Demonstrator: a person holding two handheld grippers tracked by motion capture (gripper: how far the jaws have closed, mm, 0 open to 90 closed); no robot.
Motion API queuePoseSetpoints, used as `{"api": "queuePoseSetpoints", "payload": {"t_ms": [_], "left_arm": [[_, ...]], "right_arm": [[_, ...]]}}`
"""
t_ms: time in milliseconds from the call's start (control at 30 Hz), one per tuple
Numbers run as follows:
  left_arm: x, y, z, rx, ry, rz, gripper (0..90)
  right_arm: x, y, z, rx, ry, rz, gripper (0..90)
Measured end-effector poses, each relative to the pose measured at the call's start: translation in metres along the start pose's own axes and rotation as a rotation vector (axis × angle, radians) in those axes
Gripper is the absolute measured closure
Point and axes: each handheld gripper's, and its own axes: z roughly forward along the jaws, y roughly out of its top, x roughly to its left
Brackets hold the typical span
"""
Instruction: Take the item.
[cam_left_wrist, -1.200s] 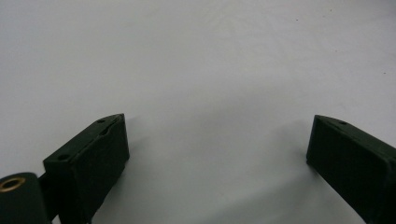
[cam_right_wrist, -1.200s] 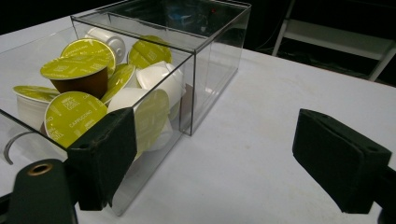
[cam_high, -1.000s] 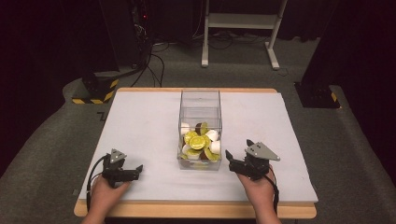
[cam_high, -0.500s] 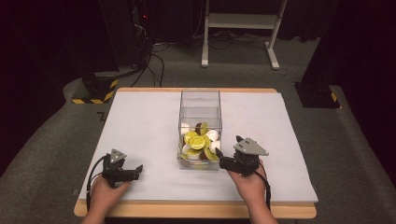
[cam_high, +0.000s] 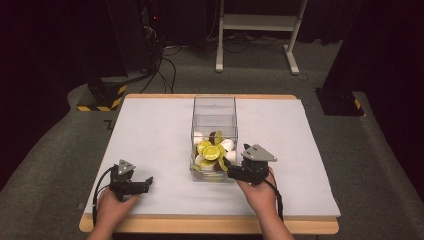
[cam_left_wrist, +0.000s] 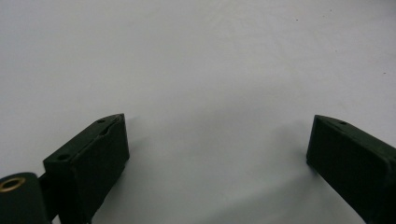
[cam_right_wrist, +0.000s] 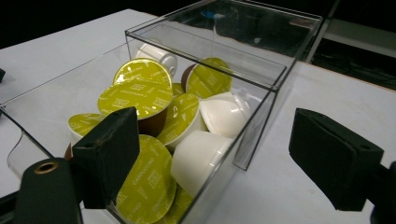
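On white table (cam_high: 150, 130), both grippers' jaws gape; dark room, grey carpet (cam_high: 45, 150).

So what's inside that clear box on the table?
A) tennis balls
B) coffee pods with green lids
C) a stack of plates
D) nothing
B: the clear box holds a pile of pods, several with yellow-green foil lids, one of which reads "cappuccino", others lying white side up.

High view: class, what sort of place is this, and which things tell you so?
Probably a lab or recording studio: a white-covered table on grey carpet, dark curtains, cables and equipment behind, and a person holding the left gripper and right gripper beside a clear box of coffee capsules.
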Motion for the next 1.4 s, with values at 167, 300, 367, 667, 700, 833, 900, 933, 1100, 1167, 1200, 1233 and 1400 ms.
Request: {"api": "queuePoseSetpoints", "payload": {"t_ms": [167,300,367,667,700,833,900,933,1100,1167,1200,1233,1400], "left_arm": [[0.0,0.0,0.0,0.0,0.0,0.001,5.8],[0.0,0.0,0.0,0.0,0.0,0.0,5.8],[0.0,0.0,0.0,0.0,0.0,0.0,5.8],[0.0,0.0,0.0,0.0,0.0,0.0,5.8],[0.0,0.0,0.0,0.0,0.0,-0.001,5.9],[0.0,0.0,0.0,0.0,0.0,0.0,5.8],[0.0,0.0,0.0,0.0,0.0,0.0,5.8],[0.0,0.0,0.0,0.0,0.0,0.0,5.9],[0.0,0.0,0.0,0.0,-0.001,-0.001,5.9],[0.0,0.0,0.0,0.0,0.0,-0.001,5.8],[0.0,0.0,0.0,0.0,0.0,-0.001,5.8],[0.0,0.0,0.0,0.0,0.0,-0.001,5.9],[0.0,0.0,0.0,0.0,-0.001,-0.001,5.8]], "right_arm": [[0.006,0.002,0.006,0.001,0.022,-0.007,17.5],[0.01,0.004,0.01,0.007,0.041,-0.01,19.4],[0.011,0.004,0.011,0.009,0.047,-0.015,19.6],[0.019,0.008,0.016,0.027,0.062,-0.028,19.4],[0.02,0.009,0.017,0.032,0.069,-0.027,19.4],[0.024,0.012,0.022,0.047,0.082,-0.036,19.5],[0.026,0.013,0.024,0.054,0.086,-0.04,19.7],[0.027,0.014,0.025,0.057,0.087,-0.041,20.1],[0.031,0.018,0.031,0.076,0.099,-0.054,20.1],[0.033,0.02,0.034,0.085,0.099,-0.06,20.1],[0.034,0.021,0.035,0.088,0.098,-0.066,20.3],[0.035,0.022,0.036,0.093,0.099,-0.068,20.8],[0.038,0.024,0.042,0.115,0.103,-0.083,24.1]]}}
